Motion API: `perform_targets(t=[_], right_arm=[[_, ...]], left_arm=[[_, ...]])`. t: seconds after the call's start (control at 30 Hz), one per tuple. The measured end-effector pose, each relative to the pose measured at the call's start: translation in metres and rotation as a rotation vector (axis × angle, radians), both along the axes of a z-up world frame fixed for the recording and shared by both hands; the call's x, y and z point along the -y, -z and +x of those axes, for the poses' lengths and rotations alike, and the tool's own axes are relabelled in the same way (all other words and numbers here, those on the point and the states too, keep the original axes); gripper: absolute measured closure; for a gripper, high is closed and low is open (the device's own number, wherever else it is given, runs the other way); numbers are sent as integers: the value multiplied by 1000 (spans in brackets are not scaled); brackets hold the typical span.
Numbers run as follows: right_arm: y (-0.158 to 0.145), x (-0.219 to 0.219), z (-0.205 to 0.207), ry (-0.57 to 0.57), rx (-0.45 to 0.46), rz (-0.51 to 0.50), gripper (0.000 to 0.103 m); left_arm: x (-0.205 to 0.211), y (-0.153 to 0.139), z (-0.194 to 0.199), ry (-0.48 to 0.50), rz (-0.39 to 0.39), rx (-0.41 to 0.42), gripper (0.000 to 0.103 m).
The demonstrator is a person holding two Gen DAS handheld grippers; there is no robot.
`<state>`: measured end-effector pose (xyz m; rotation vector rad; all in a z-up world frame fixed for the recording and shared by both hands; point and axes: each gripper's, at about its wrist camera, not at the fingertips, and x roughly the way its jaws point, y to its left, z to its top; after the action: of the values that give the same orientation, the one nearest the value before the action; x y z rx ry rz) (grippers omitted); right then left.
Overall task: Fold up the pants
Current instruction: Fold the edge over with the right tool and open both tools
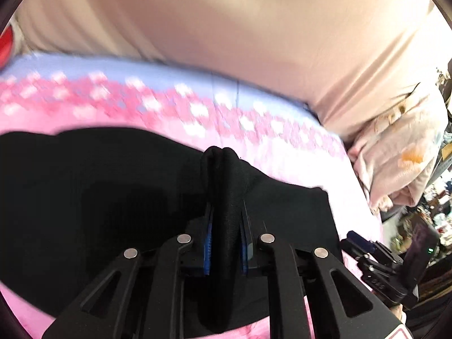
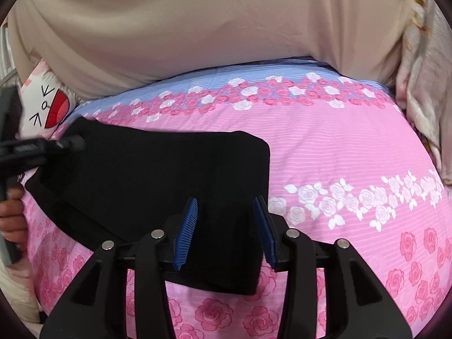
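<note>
The black pants lie partly folded on a pink rose-print bedsheet. In the left wrist view my left gripper is shut on a bunched fold of the black pants, which rises between its blue pads. In the right wrist view my right gripper is open, its blue pads on either side of the near edge of the pants, with cloth lying between them. The left gripper shows at the far left of that view, at the pants' far corner. The right gripper shows at the lower right of the left wrist view.
A beige duvet is heaped along the back of the bed. A white cartoon-face pillow sits at the back left. A pale blanket lies at the right edge. Clutter fills the room past the bed's right side.
</note>
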<state>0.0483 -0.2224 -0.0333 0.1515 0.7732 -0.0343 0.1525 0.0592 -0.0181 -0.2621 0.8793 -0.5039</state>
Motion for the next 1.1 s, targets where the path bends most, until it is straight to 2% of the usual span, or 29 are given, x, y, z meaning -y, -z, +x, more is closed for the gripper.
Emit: perform_targets(t=[0.07, 0.13, 0.17, 0.2, 0.27, 0.33, 0.4, 0.43, 0.5, 0.57, 0.6, 0.67, 0.73, 0.8, 0.87, 0.93, 1.0, 1.03, 1.07, 1.1], right_arm=[[7, -3, 5, -5, -18, -6, 61], [16, -4, 10, -6, -39, -4, 61], [19, -5, 11, -6, -44, 6, 61], [19, -6, 12, -3, -43, 17, 61], [12, -11, 11, -10, -17, 31, 60], [8, -19, 12, -32, -8, -9, 61], [21, -23, 23, -44, -70, -73, 62], [33, -21, 29, -40, -103, -93, 59], [32, -17, 28, -31, -94, -79, 57], [23, -16, 22, -13, -73, -69, 57], [18, -16, 19, 2, -52, -81, 57], [6, -19, 10, 23, -10, -109, 57], [-2, -26, 6, -8, 14, -76, 57], [-7, -38, 8, -58, 35, -47, 57], [3, -46, 24, -105, 2, -40, 58], [34, -33, 46, -39, -84, -93, 71], [34, -20, 43, -19, -60, -11, 72], [28, -18, 42, -4, -69, -4, 72], [21, -22, 39, 16, -62, -49, 71], [17, -26, 36, 26, -57, -83, 70]], left_arm=[[-11, 4, -3, -27, 24, -8, 91], [-17, 28, 5, -66, 101, -63, 90], [-13, 51, 12, -62, 158, -103, 88], [-12, 59, 13, -67, 172, -100, 87], [-13, 55, 6, -76, 157, -45, 85], [-18, 47, 3, -79, 132, -30, 80], [-30, 37, 3, -98, 109, -6, 78], [-41, 30, 1, -112, 80, 11, 78], [-71, 8, -7, -215, 124, 80, 76], [-112, -7, -17, -323, 165, 111, 52], [-143, -13, -25, -409, 192, 106, 49], [-190, -14, -40, -549, 257, 86, 47], [-234, -5, -50, -653, 299, 31, 47], [-272, 16, -57, -741, 283, -57, 47], [-290, 33, -60, -765, 249, -106, 47], [-300, 47, -61, -800, 205, -146, 47], [-309, 58, -60, -793, 115, -176, 47], [-312, 62, -58, -790, 64, -188, 47], [-316, 66, -56, -784, 9, -196, 47], [-314, 67, -52, -796, -7, -191, 46]])
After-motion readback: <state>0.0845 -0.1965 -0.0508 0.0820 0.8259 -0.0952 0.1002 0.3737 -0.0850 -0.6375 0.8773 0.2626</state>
